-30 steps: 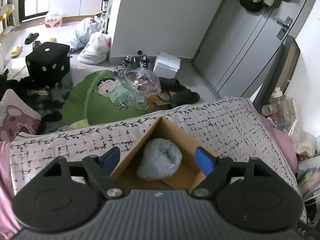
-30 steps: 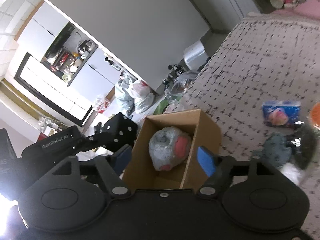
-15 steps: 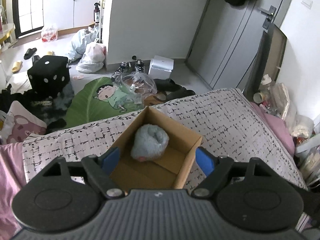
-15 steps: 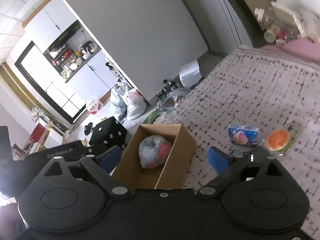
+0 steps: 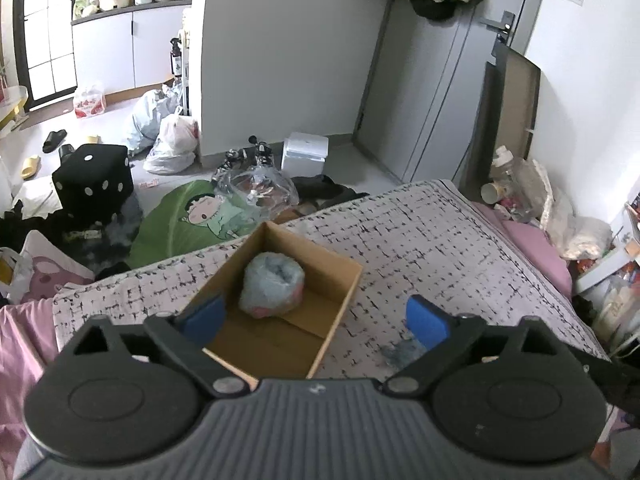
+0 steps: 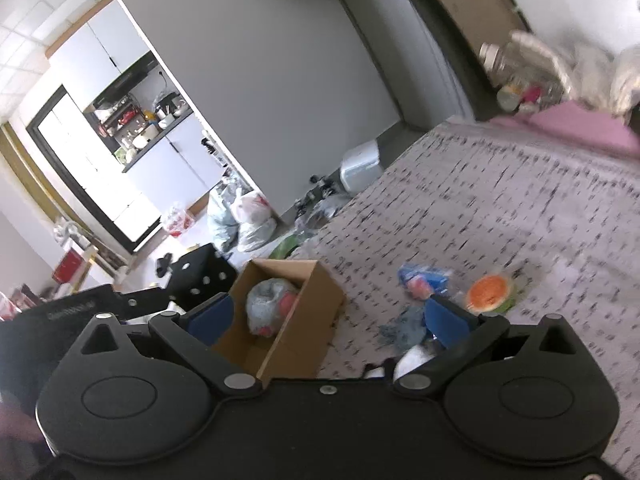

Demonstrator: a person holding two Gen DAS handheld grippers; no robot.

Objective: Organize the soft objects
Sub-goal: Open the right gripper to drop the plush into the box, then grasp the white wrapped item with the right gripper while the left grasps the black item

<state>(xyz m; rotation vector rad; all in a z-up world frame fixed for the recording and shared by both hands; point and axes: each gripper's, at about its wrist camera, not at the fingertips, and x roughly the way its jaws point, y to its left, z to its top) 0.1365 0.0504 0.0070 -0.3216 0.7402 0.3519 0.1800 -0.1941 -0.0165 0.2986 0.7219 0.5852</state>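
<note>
An open cardboard box (image 5: 340, 280) stands on the patterned bedspread (image 5: 440, 248). A fluffy blue-grey soft toy with pink patches (image 5: 272, 288) lies inside it; it also shows in the right wrist view (image 6: 268, 304), in the box (image 6: 308, 320). My left gripper (image 5: 314, 320) is open and empty, above and behind the box. My right gripper (image 6: 328, 316) is open and empty, above the box's right side. To its right on the bedspread (image 6: 520, 200) lie a blue-grey cloth (image 6: 404, 328), a blue and pink packet toy (image 6: 424, 280) and an orange round toy (image 6: 488, 294).
The bed's far edge drops to a cluttered floor with a green cartoon mat (image 5: 192, 220), a black dice stool (image 5: 92, 180), plastic bags (image 5: 168, 144) and a white bin (image 5: 304, 152). Bottles and bags (image 5: 520, 192) crowd the bed's right side. A pink pillow (image 5: 536, 248) lies at the right edge.
Both grippers have drawn back and up from the box, so it looks smaller and farther. The jaws of both have opened wider. The toy stays in the box.
</note>
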